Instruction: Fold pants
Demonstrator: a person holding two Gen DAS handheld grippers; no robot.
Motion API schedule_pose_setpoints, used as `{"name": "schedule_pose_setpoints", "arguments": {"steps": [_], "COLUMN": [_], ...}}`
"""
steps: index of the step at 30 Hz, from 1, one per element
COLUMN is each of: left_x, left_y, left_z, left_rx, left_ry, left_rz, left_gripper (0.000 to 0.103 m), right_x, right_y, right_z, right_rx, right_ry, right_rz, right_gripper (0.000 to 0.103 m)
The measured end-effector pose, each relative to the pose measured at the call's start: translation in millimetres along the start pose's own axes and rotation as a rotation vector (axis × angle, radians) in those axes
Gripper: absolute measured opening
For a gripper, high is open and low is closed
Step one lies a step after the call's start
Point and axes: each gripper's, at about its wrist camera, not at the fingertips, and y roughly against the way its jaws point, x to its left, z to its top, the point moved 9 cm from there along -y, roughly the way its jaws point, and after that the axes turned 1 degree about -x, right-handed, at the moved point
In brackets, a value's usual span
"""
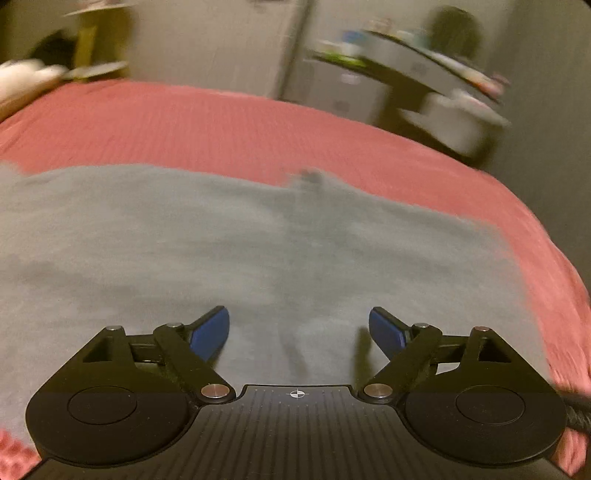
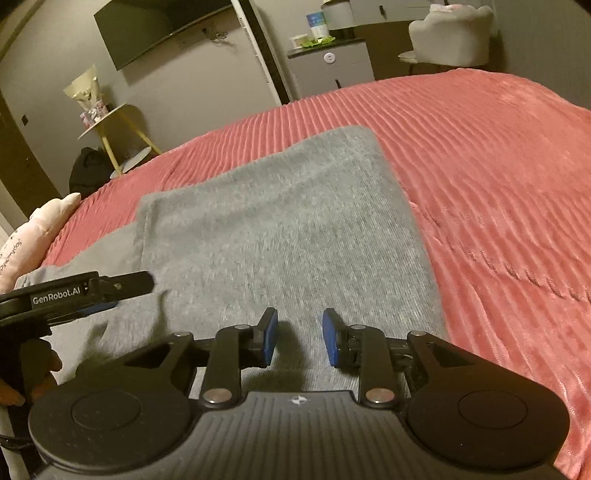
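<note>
Plainly, both grippers hang over grey pants spread on a red bedspread.

Nearest in the left wrist view, the left gripper (image 1: 299,332) has its blue-padded fingers wide apart with nothing between them, just above the pants (image 1: 221,251); this view is blurred. In the right wrist view the right gripper (image 2: 300,341) also stands parted, by a narrower gap, holding nothing, above the pants (image 2: 280,236), whose upper layer lies doubled over with a square far corner. The left gripper (image 2: 110,291) shows at the left edge, low over the cloth. Beyond spreads the ribbed bedspread (image 2: 498,184), with a pink pillow (image 2: 33,243) at its left side. Farther off stand a yellow side table (image 2: 118,129), a wall television (image 2: 162,29) and a grey cabinet (image 2: 328,70).
</note>
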Motion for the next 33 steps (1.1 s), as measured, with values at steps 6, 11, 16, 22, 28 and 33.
{"name": "schedule_pose_setpoints", "arguments": {"steps": [6, 11, 16, 22, 28, 33], "left_x": [99, 215, 305, 325, 336, 353], "left_y": [47, 108, 147, 117, 84, 71], "left_z": [30, 16, -20, -28, -6, -2], "left_rx": [-0.131, -0.284, -0.378, -0.327, -0.294, -0.257], "left_ry": [0.533, 0.724, 0.866, 0.915, 0.902, 0.910], "left_rz": [-0.125, -0.056, 0.059, -0.012, -0.069, -0.052], "left_gripper": [0.093, 0.095, 0.095, 0.090, 0.084, 0.048], "right_x": [-5, -5, 10, 12, 12, 13], "right_y": [-1, -2, -5, -8, -9, -9], "right_z": [0, 0, 1, 3, 4, 3], "right_rx": [0.002, -0.001, -0.001, -0.006, -0.009, -0.006], "right_ry": [-0.042, -0.067, -0.016, -0.028, -0.036, -0.022], "right_rz": [0.028, 0.078, 0.121, 0.141, 0.148, 0.149], "right_gripper": [0.028, 0.043, 0.074, 0.082, 0.084, 0.087]}}
